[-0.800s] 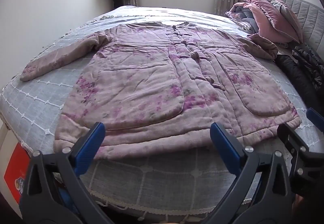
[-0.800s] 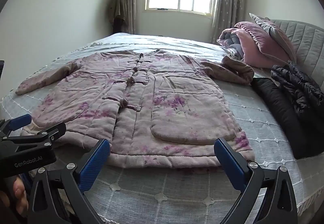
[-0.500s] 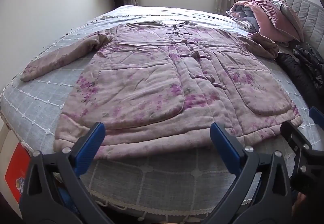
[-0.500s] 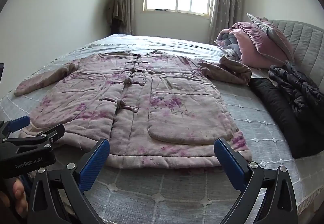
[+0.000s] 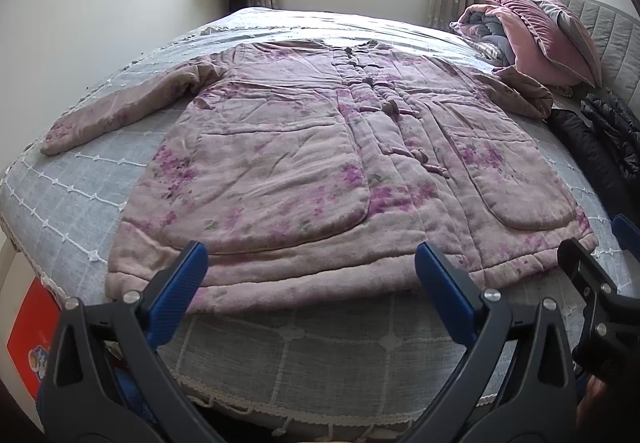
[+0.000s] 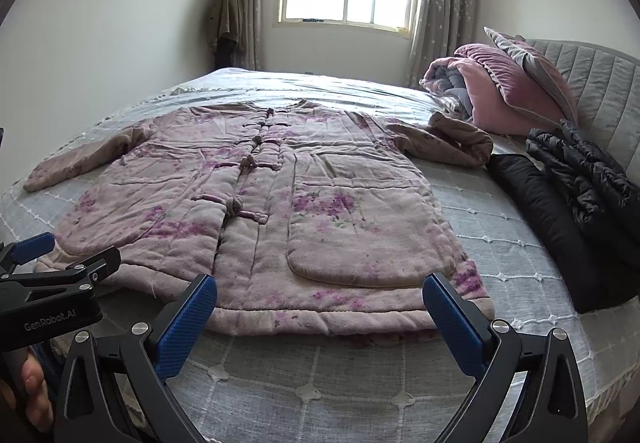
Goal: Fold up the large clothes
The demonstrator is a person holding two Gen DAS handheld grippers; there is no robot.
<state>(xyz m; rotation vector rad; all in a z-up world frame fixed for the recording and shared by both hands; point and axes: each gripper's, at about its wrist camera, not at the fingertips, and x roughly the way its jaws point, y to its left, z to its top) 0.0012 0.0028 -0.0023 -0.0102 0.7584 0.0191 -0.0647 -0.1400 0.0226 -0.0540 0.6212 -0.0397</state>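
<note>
A large pink quilted jacket [image 5: 312, 171] [image 6: 280, 211] with purple flowers and knot buttons lies flat, front up, on the bed, hem toward me. Its left sleeve [image 5: 120, 111] stretches out straight; its right sleeve [image 6: 452, 143] is bunched near the pillows. My left gripper [image 5: 308, 275] stands open just short of the hem's left half, nothing between its blue pads. My right gripper [image 6: 320, 303] is open too, hovering before the hem's right half. Each gripper shows at the edge of the other's view.
The bed has a grey checked cover [image 5: 320, 355] [image 6: 500, 235]. Black padded garments [image 6: 568, 203] lie at the right. A pink rolled quilt and pillows [image 6: 508, 87] sit by the grey headboard. A red box [image 5: 32, 339] stands by the bed's left corner.
Both views have edged slightly closer to the jacket's hem and tipped a little. The jacket has not moved and both grippers stay wide.
</note>
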